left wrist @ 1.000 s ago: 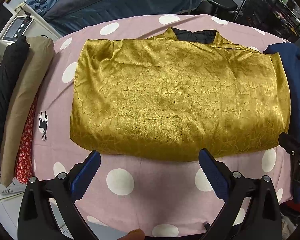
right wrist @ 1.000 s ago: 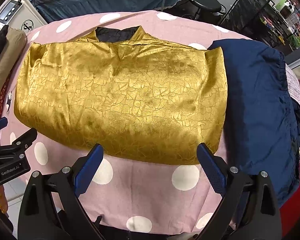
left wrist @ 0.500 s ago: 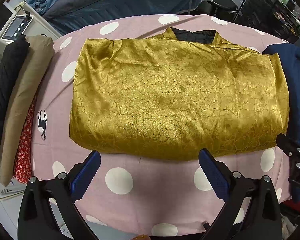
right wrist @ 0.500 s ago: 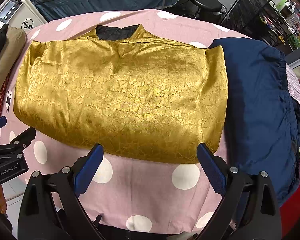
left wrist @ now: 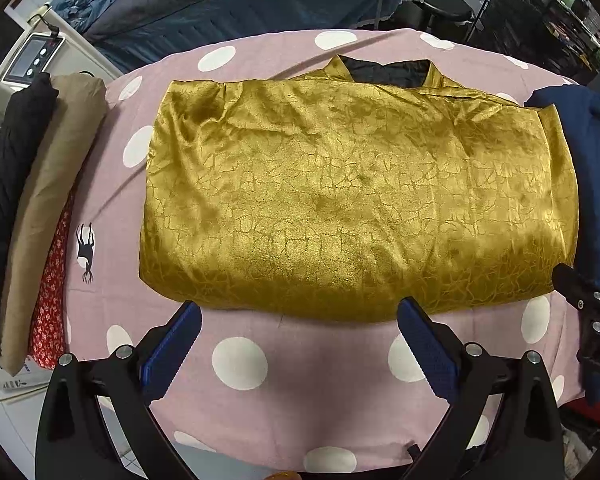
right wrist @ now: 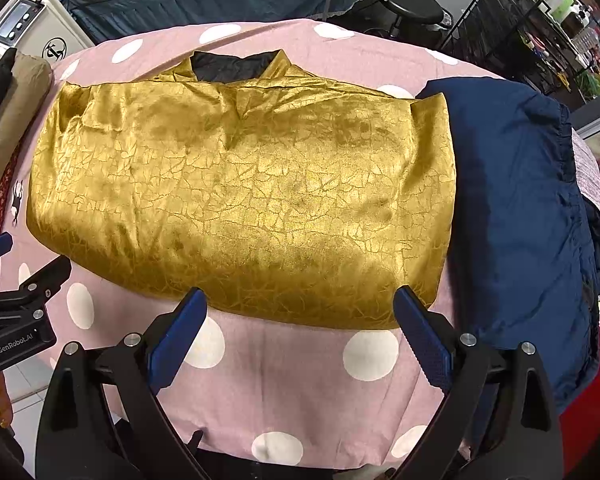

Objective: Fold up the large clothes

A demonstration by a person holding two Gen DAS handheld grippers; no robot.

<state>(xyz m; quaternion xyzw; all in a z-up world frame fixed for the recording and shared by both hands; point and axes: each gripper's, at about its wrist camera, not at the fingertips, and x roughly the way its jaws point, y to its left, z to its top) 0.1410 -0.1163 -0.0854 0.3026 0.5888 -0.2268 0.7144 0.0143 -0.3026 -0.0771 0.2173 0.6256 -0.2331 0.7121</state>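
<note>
A shiny gold garment with a black collar lining lies folded into a wide rectangle on the pink polka-dot table cover. It also shows in the right wrist view. My left gripper is open and empty, just in front of the garment's near edge. My right gripper is open and empty, also at the near edge, further right. Each gripper's side shows at the edge of the other's view.
A navy garment lies against the gold one's right side. Folded black, tan and red-patterned clothes are stacked at the table's left edge. A white machine, blue bedding and a black rack stand beyond the table.
Both grippers have edged slightly forward toward the garment's near edge. The garment has not moved.
</note>
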